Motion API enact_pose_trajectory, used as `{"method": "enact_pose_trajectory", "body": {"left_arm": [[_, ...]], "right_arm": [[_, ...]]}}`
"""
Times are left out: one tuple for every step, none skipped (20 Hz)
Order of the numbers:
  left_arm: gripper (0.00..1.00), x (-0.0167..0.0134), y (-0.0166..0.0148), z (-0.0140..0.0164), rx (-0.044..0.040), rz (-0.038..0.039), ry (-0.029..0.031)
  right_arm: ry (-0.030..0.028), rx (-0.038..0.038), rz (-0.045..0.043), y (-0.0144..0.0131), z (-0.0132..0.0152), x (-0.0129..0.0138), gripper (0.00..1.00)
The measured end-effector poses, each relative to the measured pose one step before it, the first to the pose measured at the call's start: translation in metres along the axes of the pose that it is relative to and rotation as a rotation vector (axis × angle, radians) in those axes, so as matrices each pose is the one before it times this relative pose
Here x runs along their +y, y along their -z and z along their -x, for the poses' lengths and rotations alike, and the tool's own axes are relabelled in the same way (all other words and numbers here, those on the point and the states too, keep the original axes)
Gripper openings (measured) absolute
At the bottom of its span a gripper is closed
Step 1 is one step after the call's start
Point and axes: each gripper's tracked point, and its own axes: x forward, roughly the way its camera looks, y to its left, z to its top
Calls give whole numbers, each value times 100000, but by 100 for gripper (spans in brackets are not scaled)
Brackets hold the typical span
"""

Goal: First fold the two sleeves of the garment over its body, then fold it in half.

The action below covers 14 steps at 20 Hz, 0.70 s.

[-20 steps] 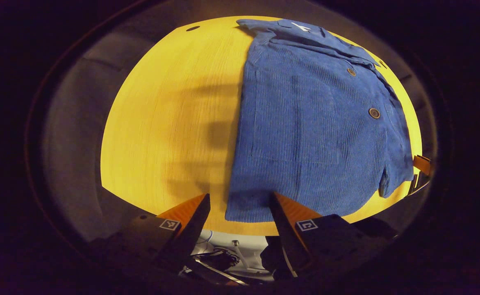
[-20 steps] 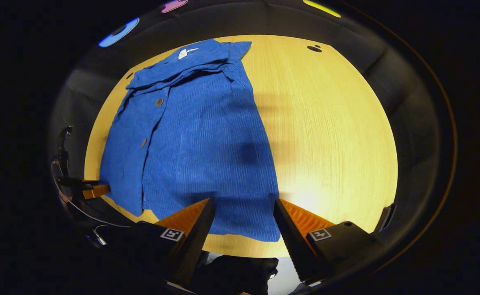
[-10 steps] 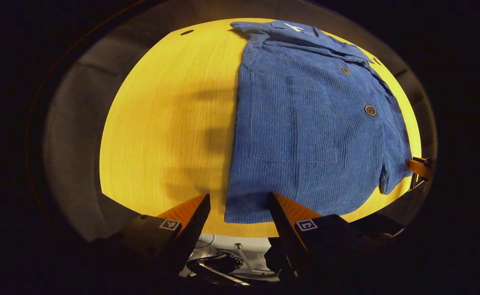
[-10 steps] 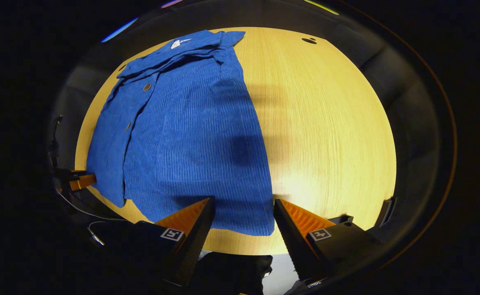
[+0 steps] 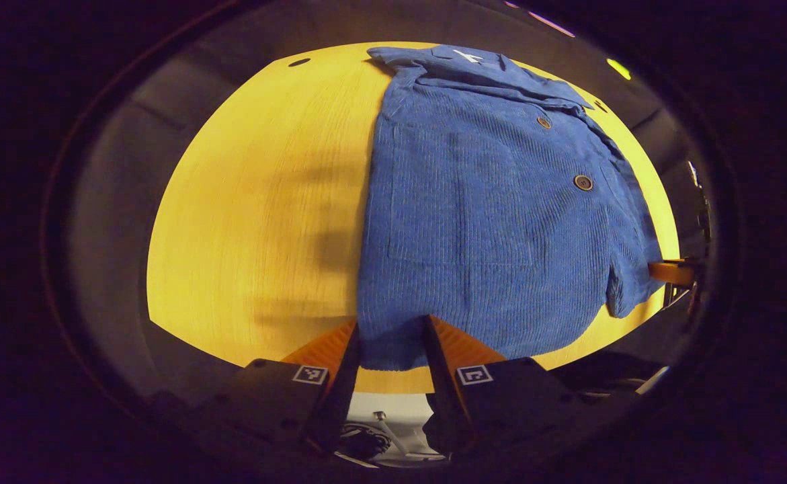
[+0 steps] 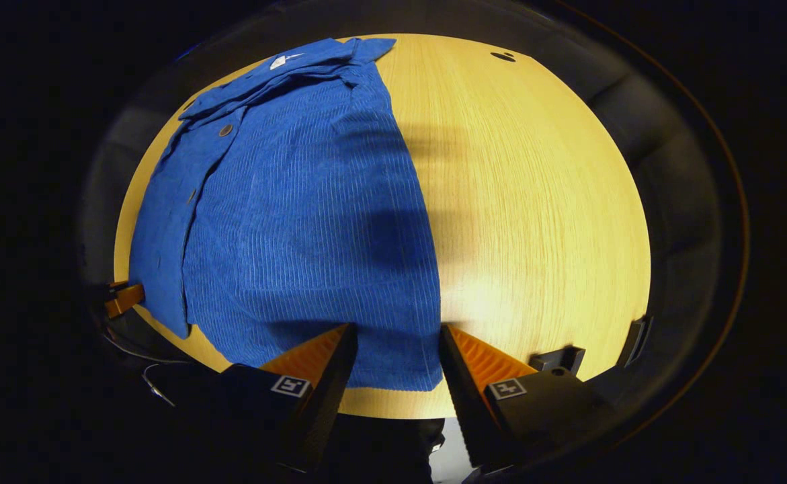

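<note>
Your blue corduroy shirt (image 5: 494, 215) lies flat on the yellow counter (image 5: 259, 202), collar far, hem near, sleeves apparently already folded in. It's soft, limp and fairly thick, so it will sag. Both the left tongs (image 5: 389, 343) and right tongs (image 6: 393, 349) are parted over the hem's corners; pinch there

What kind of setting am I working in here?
Likely a staged recording booth, not a home: one blue corduroy shirt lies on a bare light wooden table, with dark cloth walls close around it.
</note>
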Motion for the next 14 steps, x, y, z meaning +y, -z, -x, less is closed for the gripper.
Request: {"method": "enact_pose_trajectory", "body": {"left_arm": [[43, -423, -15, -4, 713, 64, 802], [30, -339, -45, 21, 158, -362, 527], [21, 34, 21, -157, 1196, -385, -1152], [11, 12, 22, 38, 780, -226, -537], [11, -1, -34, 64, 1875, 1923, 250], [13, -206, -402, 328, 773, 2555, 2471], [11, -176, 99, -800, 1616, 2975, 1674], [0, -79, -193, 684, -600, 1051, 1781], [0, 142, -56, 75, -246, -811, 1188], [0, -34, 37, 101, -1427, -1002, 419], [0, -46, 217, 241, -1404, -1095, -196], [0, -280, 122, 478, -691, -586, 760], [0, -456, 26, 675, -1512, -49, 1073], [0, -570, -278, 857, -1577, 295, 2149]], "right_arm": [[-434, 361, -120, 16, 137, 416, 76], [-1159, -179, 1160, -66, -72, 610, 64], [-2190, -961, 67, -141, 29, 717, 55], [992, -927, 488, -5, 4, 144, 33], [239, 122, 2527, -58, -8, -1, 10], [70, 302, -912, 99, -43, -22, 6], [-1596, 71, -2435, 21, 245, 310, 6], [-3192, -516, -2353, -207, -151, 304, 5], [-2334, -261, -2168, 50, -87, 313, 5], [-1224, 131, -709, 13, 238, 48, 5], [-520, -926, 119, -132, 329, -14, 5], [-607, -816, 59, -215, 521, 105, 5], [-859, -1062, -222, -391, 655, 242, 5], [-1014, -1094, 19, -406, 681, 303, 5]]}}
